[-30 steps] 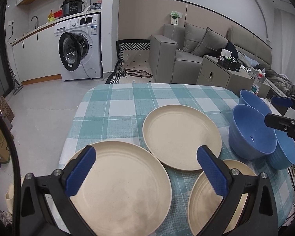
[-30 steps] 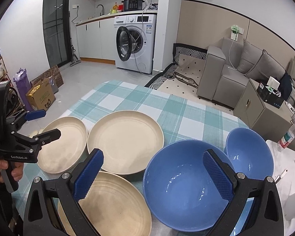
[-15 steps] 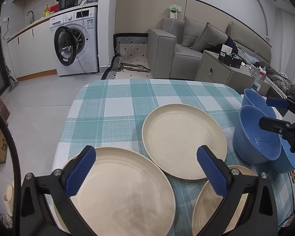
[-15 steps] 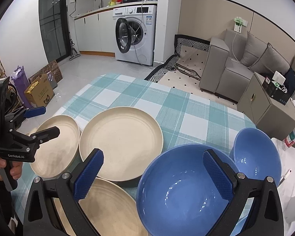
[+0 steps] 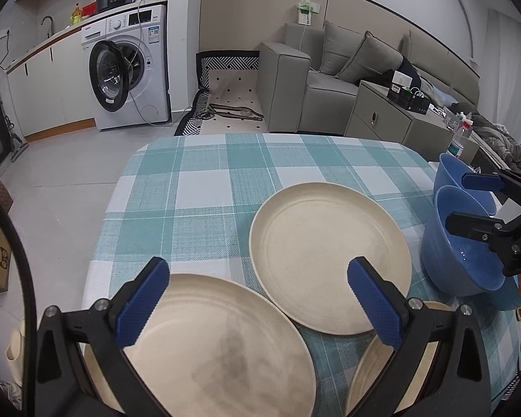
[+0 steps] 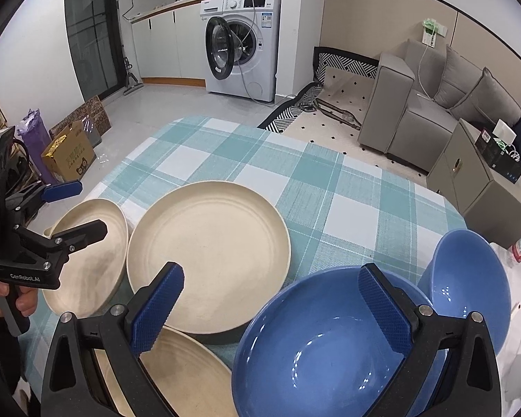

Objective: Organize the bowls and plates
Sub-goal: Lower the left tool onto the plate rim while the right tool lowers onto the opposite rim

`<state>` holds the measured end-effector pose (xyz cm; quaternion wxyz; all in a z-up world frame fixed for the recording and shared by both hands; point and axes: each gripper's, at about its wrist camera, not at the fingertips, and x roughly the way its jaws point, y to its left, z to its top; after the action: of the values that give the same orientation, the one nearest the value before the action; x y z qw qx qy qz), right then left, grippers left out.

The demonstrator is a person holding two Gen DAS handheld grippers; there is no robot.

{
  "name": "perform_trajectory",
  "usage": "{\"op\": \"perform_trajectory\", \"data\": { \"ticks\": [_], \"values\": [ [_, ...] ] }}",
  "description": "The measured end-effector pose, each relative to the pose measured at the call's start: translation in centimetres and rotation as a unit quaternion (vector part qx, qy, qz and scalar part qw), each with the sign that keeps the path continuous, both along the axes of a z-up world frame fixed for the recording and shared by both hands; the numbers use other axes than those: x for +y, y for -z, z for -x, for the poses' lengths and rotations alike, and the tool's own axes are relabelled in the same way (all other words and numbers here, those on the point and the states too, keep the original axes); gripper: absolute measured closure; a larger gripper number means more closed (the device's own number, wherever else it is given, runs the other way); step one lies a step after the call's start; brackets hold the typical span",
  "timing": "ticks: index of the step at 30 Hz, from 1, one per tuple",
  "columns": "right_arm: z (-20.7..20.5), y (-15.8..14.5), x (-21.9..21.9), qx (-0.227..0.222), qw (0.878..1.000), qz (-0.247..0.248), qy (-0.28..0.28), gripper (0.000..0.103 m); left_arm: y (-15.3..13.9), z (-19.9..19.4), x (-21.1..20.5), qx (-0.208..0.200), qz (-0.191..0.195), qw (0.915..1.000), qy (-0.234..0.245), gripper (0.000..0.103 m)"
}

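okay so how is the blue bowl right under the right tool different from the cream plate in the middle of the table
The near blue bowl is deep with steep walls; the middle cream plate is shallow and nearly flat. The bowl is glossy and shows light glints; the plate looks matte. The bowl sits partly between the open right tool's fingers; the plate lies ahead of them. Both are round, empty and upright on the checked tablecloth.

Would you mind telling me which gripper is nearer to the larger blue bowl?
Right. The right gripper hovers open at the near rim of the larger blue bowl; the left gripper is across the table, open over a beige plate.
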<state>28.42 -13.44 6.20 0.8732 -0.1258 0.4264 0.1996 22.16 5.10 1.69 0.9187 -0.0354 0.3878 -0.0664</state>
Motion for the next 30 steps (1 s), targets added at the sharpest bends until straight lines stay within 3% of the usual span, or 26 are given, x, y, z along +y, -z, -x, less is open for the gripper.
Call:
{"op": "perform_trajectory", "data": {
  "ticks": [8, 11, 13, 16, 21, 30],
  "values": [
    [-1.3, 1.3, 0.7, 0.010, 1.000, 0.012, -0.004, 0.003, 1.0, -1.1, -0.1, 0.011, -0.001, 0.9999, 0.004, 0.001],
    [-1.8, 1.8, 1.0, 0.018, 1.000, 0.015, -0.005, 0.009, 1.2, -1.5, -0.2, 0.013, -0.005, 0.9999, 0.008, 0.002],
    [-2.3, 2.0, 1.1, 0.023, 1.000, 0.011, -0.005, 0.018, 1.4, -1.7, -0.3, 0.015, -0.005, 0.9998, 0.010, 0.002],
    [-2.9, 2.4, 1.2, 0.033, 0.999, 0.011, -0.003, 0.021, 1.6, -2.1, -0.4, 0.022, -0.004, 0.9996, 0.015, 0.009],
    [-3.7, 3.1, 1.5, 0.048, 0.999, 0.015, -0.003, 0.025, 2.1, -2.8, -0.5, 0.031, -0.003, 0.9994, 0.017, 0.009],
    [-5.0, 3.9, 2.6, 0.069, 0.997, 0.032, -0.009, 0.031, 2.8, -4.0, -0.5, 0.046, -0.001, 0.9987, 0.023, 0.020]
  ]
}}
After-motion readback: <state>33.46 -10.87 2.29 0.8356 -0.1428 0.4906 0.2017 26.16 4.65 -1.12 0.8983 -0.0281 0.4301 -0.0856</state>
